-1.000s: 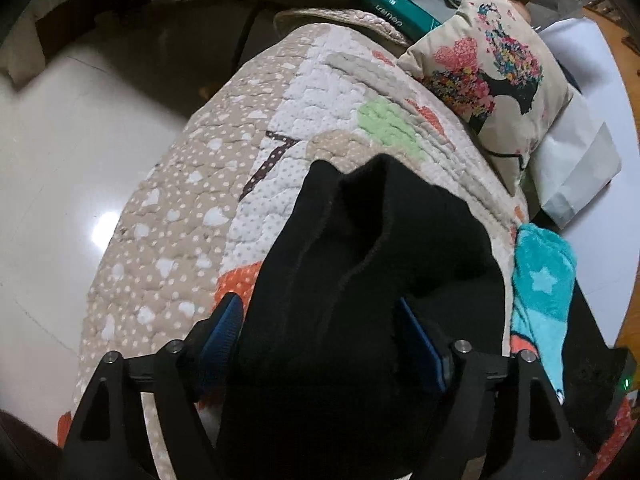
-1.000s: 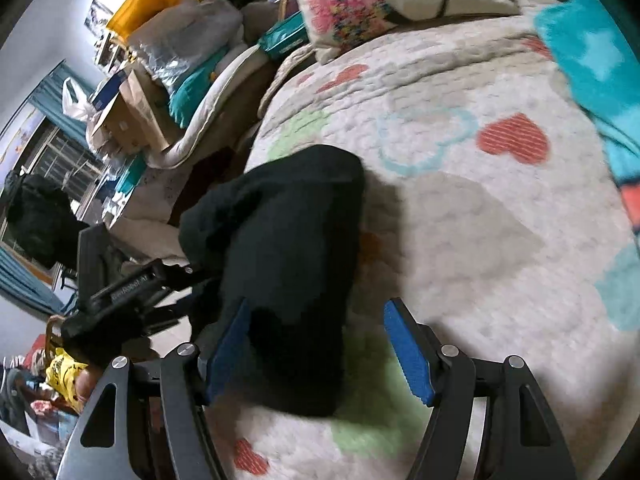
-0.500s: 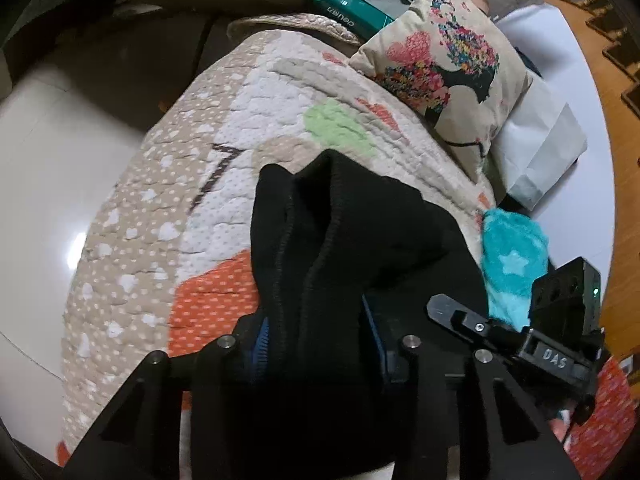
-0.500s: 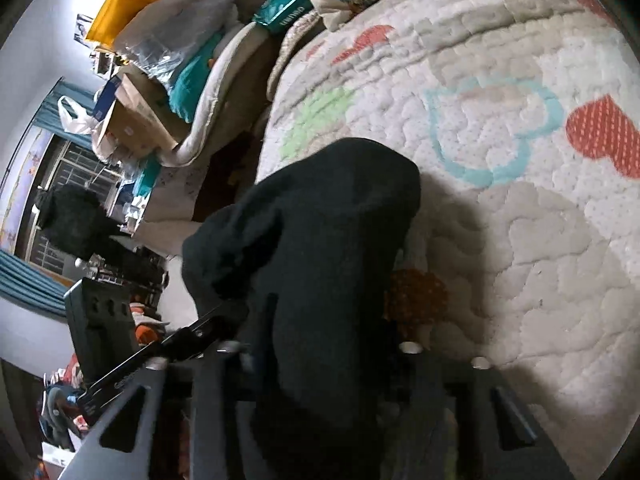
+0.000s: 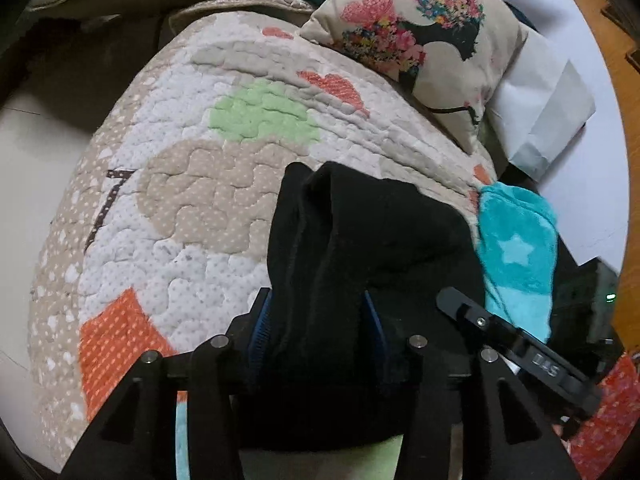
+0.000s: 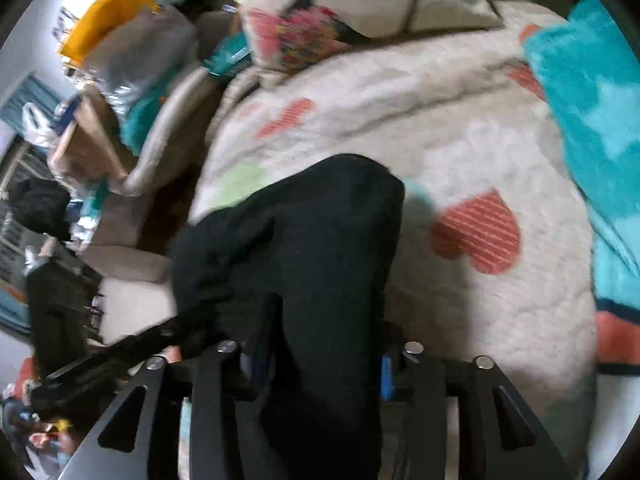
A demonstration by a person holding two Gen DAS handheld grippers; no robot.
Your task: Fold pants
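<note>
The black pants [image 5: 360, 248] lie bunched up in the lower middle of the left view, on a quilt [image 5: 192, 200] with hearts and spots. The left claw [image 5: 316, 332] is squeezed tight on the near end of the pants, with cloth filling the gap between its 2 blue pads. In the right view the pants [image 6: 304, 240] sit in the middle of the frame, and the right claw [image 6: 320, 356] is pinched on them too. That view is blurry. A cushion [image 5: 416, 36] with a flower picture sits at the upper right of the left view. A fluffy teal blanket [image 5: 516, 256] with a star lies at the right, just beside the pants. A green patch [image 5: 260, 112] shows on the quilt above the pants.
</note>
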